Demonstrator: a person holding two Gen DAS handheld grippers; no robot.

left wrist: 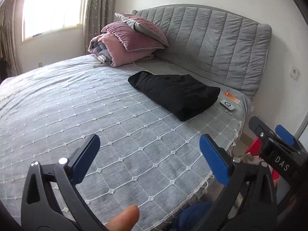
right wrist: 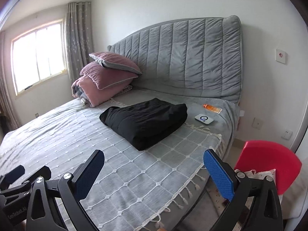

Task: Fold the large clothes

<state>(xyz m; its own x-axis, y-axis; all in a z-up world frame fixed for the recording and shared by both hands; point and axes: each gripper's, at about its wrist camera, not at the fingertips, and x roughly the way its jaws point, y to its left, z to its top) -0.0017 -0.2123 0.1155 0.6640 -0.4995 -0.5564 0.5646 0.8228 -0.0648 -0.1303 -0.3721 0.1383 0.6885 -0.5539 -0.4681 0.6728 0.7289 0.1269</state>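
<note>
A black garment (left wrist: 176, 93) lies folded into a thick rectangular bundle on the grey bed (left wrist: 77, 105), near the headboard; it also shows in the right wrist view (right wrist: 146, 121). My left gripper (left wrist: 150, 159) is open and empty, held above the bed's near edge, well short of the garment. My right gripper (right wrist: 154, 173) is open and empty, also above the near edge of the bed (right wrist: 134, 173). The right gripper's fingers show at the right of the left wrist view (left wrist: 269, 134).
Pink pillows and a rolled quilt (left wrist: 127, 40) are stacked at the head of the bed by the grey headboard (left wrist: 211, 44). A white device (right wrist: 204, 119) and an orange tube (right wrist: 211, 108) lie beside the garment. A red chair (right wrist: 267, 159) stands right of the bed.
</note>
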